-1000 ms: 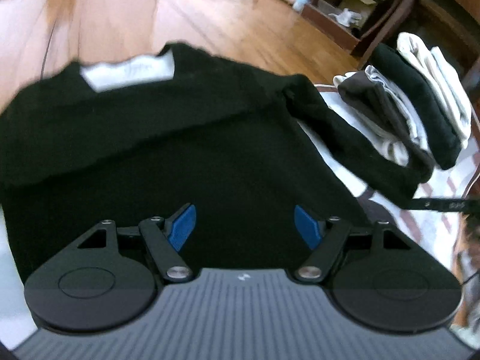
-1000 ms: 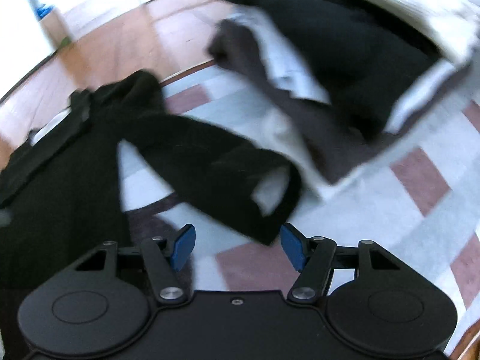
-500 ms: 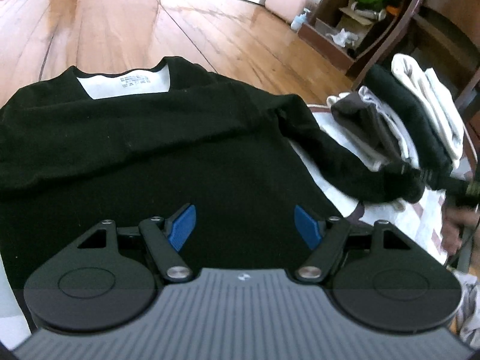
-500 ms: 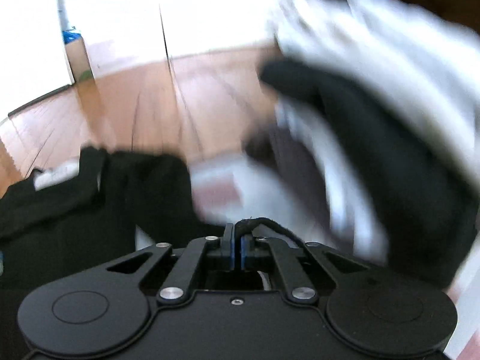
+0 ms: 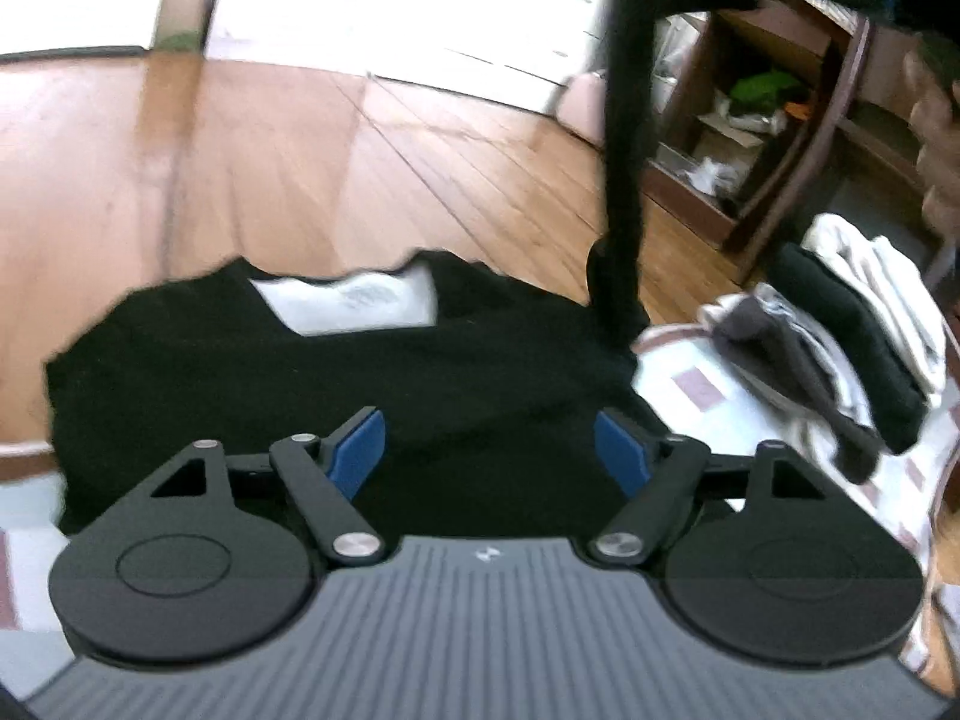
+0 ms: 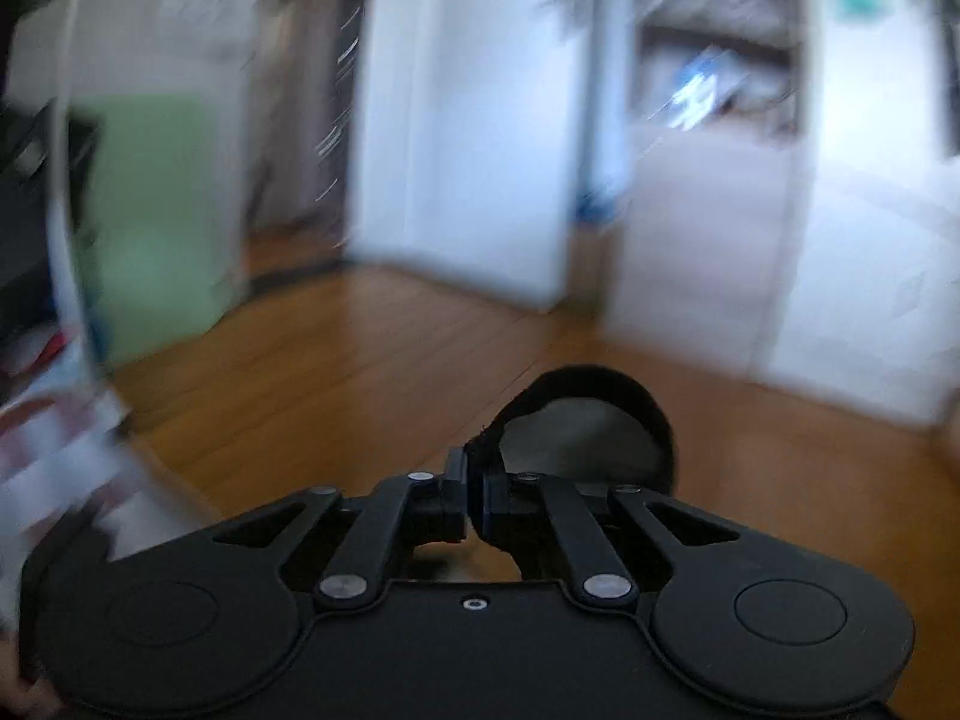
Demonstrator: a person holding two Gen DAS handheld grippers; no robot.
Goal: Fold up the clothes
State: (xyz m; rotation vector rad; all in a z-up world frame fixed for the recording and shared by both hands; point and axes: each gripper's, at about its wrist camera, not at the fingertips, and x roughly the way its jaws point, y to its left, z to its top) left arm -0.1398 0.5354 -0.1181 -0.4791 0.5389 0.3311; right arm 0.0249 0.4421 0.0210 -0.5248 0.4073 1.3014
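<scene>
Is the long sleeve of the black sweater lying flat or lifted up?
Lifted up. The sleeve rises from the black sweater toward the top of the left view, and the right gripper is shut on its cuff.

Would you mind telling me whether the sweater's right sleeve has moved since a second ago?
Yes. The sleeve has risen off the patterned cloth beside the folded pile; it now hangs upright, its cuff pinched in the right gripper.
</scene>
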